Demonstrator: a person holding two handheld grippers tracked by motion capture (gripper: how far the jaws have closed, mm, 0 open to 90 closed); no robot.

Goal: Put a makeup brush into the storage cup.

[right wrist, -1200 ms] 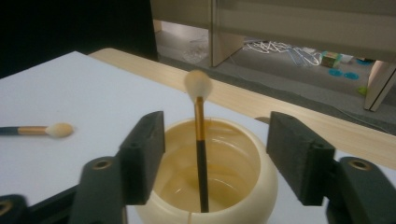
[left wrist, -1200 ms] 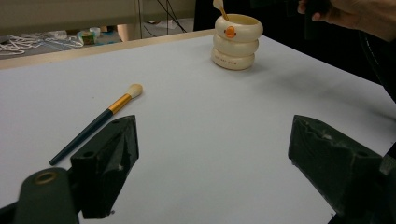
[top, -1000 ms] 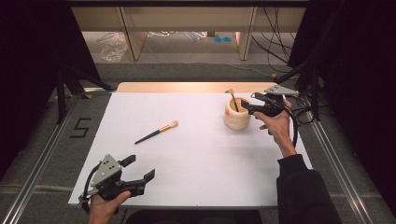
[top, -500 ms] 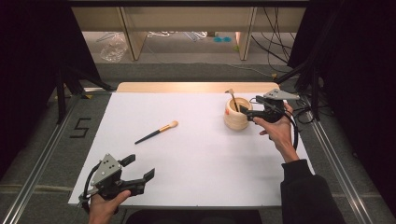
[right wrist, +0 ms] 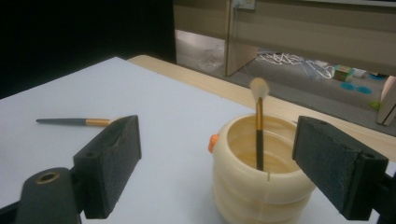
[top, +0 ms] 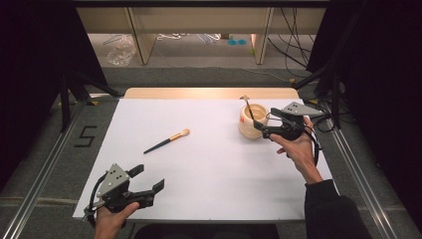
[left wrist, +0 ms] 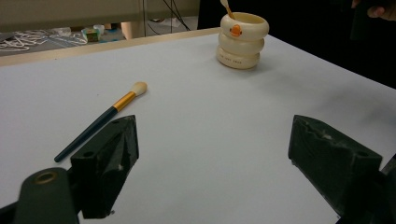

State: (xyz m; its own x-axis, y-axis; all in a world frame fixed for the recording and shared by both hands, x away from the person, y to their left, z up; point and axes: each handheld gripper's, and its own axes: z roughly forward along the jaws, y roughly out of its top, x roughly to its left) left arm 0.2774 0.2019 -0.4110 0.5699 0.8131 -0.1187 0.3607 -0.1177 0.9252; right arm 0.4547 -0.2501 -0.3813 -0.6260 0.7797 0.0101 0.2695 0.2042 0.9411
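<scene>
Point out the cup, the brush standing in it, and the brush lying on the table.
cup point(right wrist: 261, 186), right gripper view, front wall.
standing brush point(right wrist: 259, 140), right gripper view, dark handle.
lying brush point(top: 160, 144), high view, dark handle.

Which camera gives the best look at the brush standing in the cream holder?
The right gripper view: the standing brush rises close up from the holder, bristle tip up. The high view shows it small and slanted. The left gripper view catches a cropped bit at the top edge.

White table point(top: 214, 169) — brush point(top: 166, 141), holder point(top: 251, 122)
</scene>
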